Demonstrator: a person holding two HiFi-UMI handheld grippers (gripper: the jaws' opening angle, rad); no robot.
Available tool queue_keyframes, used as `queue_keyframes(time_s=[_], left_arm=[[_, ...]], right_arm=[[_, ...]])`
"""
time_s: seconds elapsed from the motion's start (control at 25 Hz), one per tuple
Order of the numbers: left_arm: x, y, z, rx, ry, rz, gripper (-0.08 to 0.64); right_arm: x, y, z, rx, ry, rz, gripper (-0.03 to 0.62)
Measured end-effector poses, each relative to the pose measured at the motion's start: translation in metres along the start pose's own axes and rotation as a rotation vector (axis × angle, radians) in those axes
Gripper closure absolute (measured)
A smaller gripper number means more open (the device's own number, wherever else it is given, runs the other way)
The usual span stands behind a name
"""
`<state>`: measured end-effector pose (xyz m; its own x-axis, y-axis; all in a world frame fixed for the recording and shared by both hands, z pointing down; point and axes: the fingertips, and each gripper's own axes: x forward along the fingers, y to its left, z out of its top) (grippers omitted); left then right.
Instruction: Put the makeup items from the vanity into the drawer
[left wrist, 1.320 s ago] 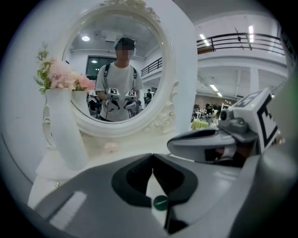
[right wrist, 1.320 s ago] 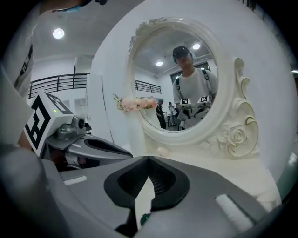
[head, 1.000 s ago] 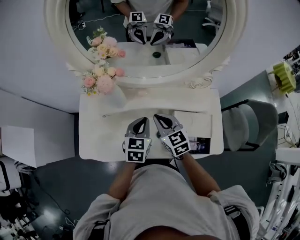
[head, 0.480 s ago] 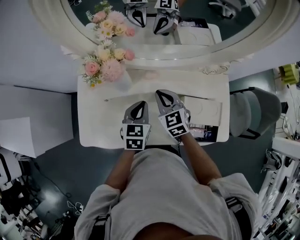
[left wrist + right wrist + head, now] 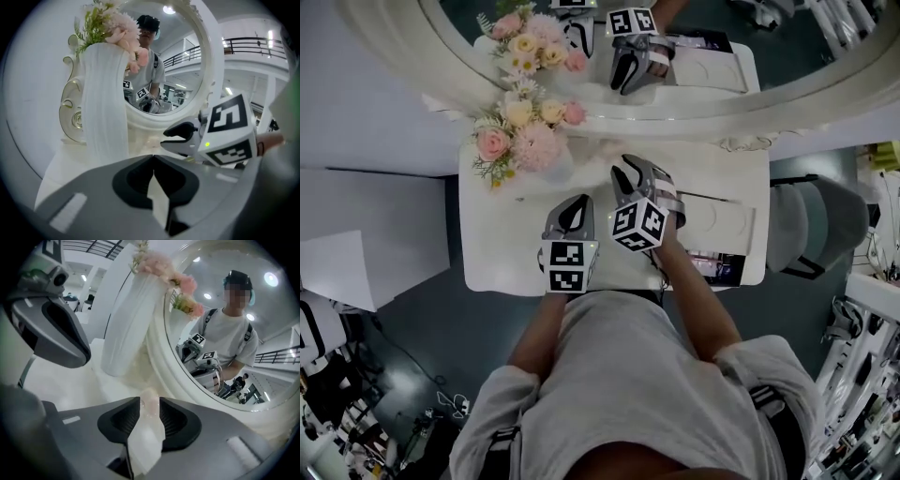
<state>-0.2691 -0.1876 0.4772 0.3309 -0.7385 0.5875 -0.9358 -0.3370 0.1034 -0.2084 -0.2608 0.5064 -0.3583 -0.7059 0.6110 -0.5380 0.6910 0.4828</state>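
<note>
A small pale pink makeup item [image 5: 149, 404] lies on the white vanity top [image 5: 487, 244] close to the mirror's base. My right gripper [image 5: 149, 399] has its tips on either side of it and its jaws are opening; the pads stand off the item. In the head view the right gripper [image 5: 630, 162] reaches toward the mirror and hides the item. My left gripper [image 5: 576, 201] rests shut and empty over the vanity's middle, its jaws meeting in the left gripper view [image 5: 152, 157]. The drawer [image 5: 719, 268] shows as a dark opening at the front right.
A white ribbed vase [image 5: 553, 171] of pink flowers [image 5: 525, 131] stands at the back left, just left of the right gripper. The oval mirror [image 5: 694, 66] lines the back. A grey chair [image 5: 825, 225] stands to the right of the vanity.
My right gripper has moved forward across the vanity toward the mirror's base. The left gripper has stayed nearly where it was. The head view has shifted nearer the vanity.
</note>
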Motion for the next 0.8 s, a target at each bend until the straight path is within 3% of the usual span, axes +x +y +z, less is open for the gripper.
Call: queue_keyframes(time_s=[0.2, 0.4, 0.8], left_arm=[[0.001, 0.004, -0.003, -0.013, 0.001, -0.027, 0.557], [0.004, 0.011, -0.003, -0.019, 0.006, -0.025, 0.557], [0.004, 0.02, -0.009, -0.026, 0.018, -0.006, 0.557]], right_arm=[[0.019, -0.001, -0.003, -0.141, 0.058, -0.037, 0.439], [0.037, 0.004, -0.006, -0.225, 0.106, -0.025, 0.354], [0.046, 0.005, 0.001, -0.246, 0.083, -0.034, 0.431]])
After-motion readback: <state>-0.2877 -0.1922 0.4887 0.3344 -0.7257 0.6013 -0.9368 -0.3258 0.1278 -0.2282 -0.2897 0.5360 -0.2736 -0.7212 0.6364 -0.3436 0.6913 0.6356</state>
